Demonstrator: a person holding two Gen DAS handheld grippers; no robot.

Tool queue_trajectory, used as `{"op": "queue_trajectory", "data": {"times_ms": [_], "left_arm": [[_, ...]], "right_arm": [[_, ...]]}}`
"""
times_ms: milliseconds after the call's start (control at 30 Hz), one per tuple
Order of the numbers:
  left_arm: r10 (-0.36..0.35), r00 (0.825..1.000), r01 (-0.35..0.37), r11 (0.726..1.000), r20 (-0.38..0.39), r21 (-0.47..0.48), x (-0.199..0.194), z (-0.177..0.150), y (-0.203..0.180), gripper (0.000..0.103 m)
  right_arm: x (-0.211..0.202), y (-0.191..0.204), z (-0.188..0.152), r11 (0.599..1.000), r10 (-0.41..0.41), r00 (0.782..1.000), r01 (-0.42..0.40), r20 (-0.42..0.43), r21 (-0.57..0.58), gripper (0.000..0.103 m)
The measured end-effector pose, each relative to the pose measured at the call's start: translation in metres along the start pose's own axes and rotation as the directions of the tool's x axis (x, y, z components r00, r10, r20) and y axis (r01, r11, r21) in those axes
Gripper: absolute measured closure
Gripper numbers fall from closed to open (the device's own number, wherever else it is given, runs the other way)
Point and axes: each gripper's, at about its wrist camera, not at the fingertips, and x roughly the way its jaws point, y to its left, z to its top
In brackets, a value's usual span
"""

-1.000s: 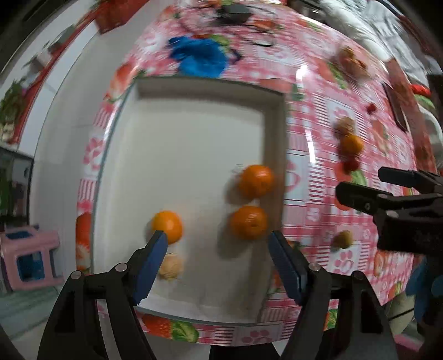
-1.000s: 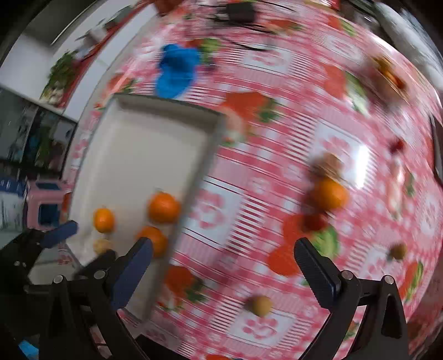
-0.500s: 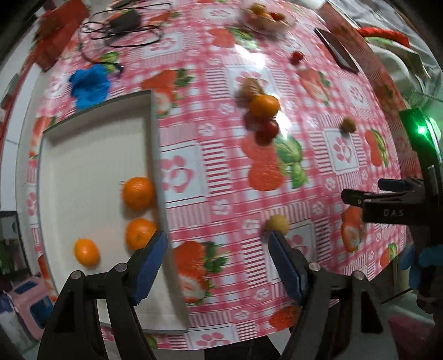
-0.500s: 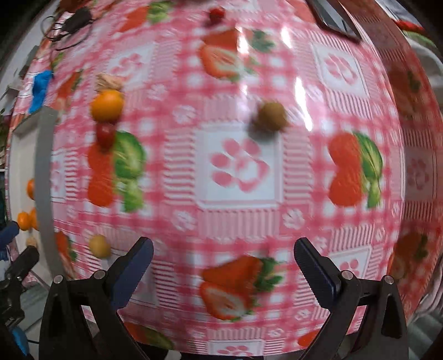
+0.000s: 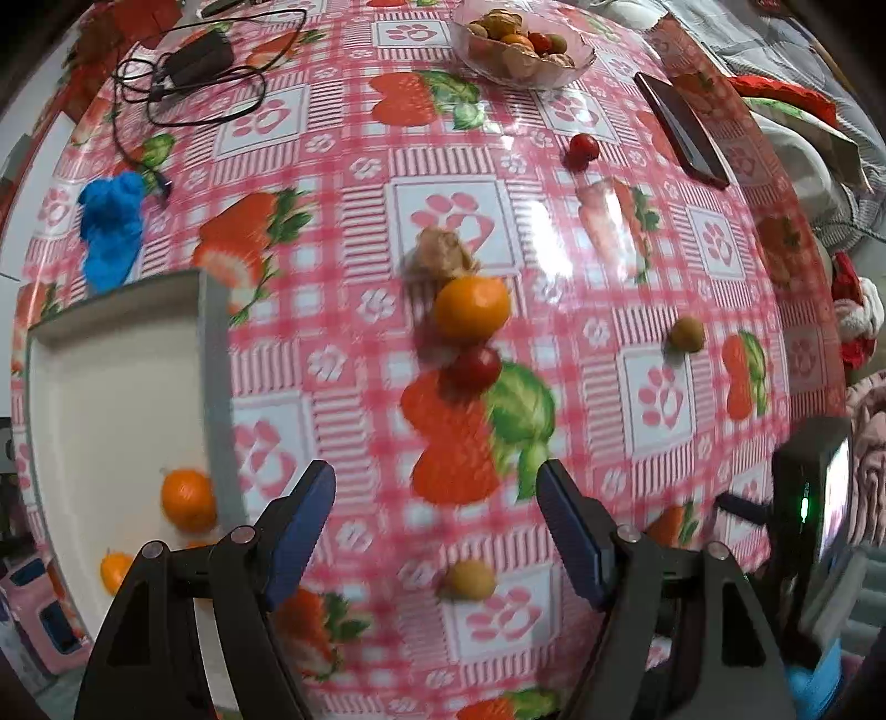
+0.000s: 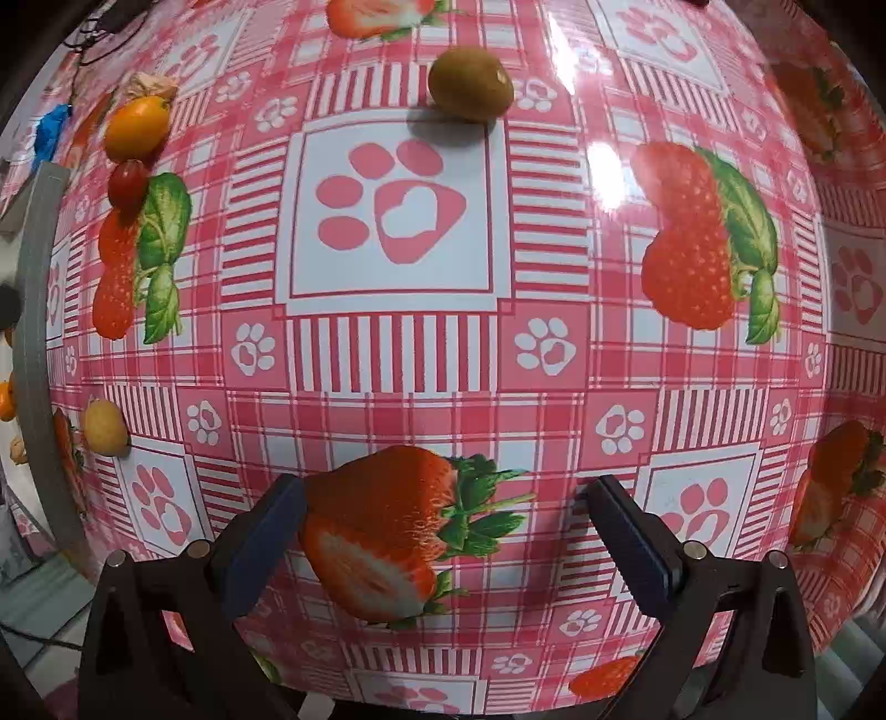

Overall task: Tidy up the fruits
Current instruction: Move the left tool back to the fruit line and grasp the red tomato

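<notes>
My left gripper (image 5: 437, 509) is open and empty above the pink patterned tablecloth. Ahead of it lie an orange (image 5: 472, 307), a red cherry tomato (image 5: 475, 366) and a walnut (image 5: 443, 255); a small yellow fruit (image 5: 469, 579) lies between its fingers' line. The white tray (image 5: 216, 354) at the left holds oranges (image 5: 187, 498). My right gripper (image 6: 443, 531) is open and empty, with a green-brown kiwi (image 6: 470, 83) far ahead. The orange (image 6: 135, 127), tomato (image 6: 127, 180) and yellow fruit (image 6: 105, 426) sit at its left.
A glass bowl of mixed fruit (image 5: 520, 47) stands at the back. A dark phone (image 5: 681, 130), a second tomato (image 5: 584, 147), another kiwi (image 5: 686, 334), a blue cloth (image 5: 111, 227) and a charger with cable (image 5: 194, 55) lie on the table. The right gripper's body (image 5: 803, 498) is at right.
Both grippers swung right, away from the tray and over the tablecloth. The left now faces the loose orange and tomato; the right has come closer to the table near the kiwi.
</notes>
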Motion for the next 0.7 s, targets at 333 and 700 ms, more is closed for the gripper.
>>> {"op": "queue_trajectory", "data": {"times_ms": [333, 700], "left_arm": [[-0.001, 0.999, -0.002, 0.997, -0.045, -0.082, 0.042, 0.027, -0.005, 0.036], [0.033, 0.999, -0.036, 0.995, -0.026, -0.096, 0.058, 0.042, -0.011, 0.055]], "right_arm": [[0.001, 0.003, -0.002, 1.000, -0.014, 1.000, 0.014, 0.020, -0.014, 0.000], [-0.001, 0.005, -0.004, 0.999, -0.017, 0.999, 0.019, 0.047, -0.033, 0.000]]}}
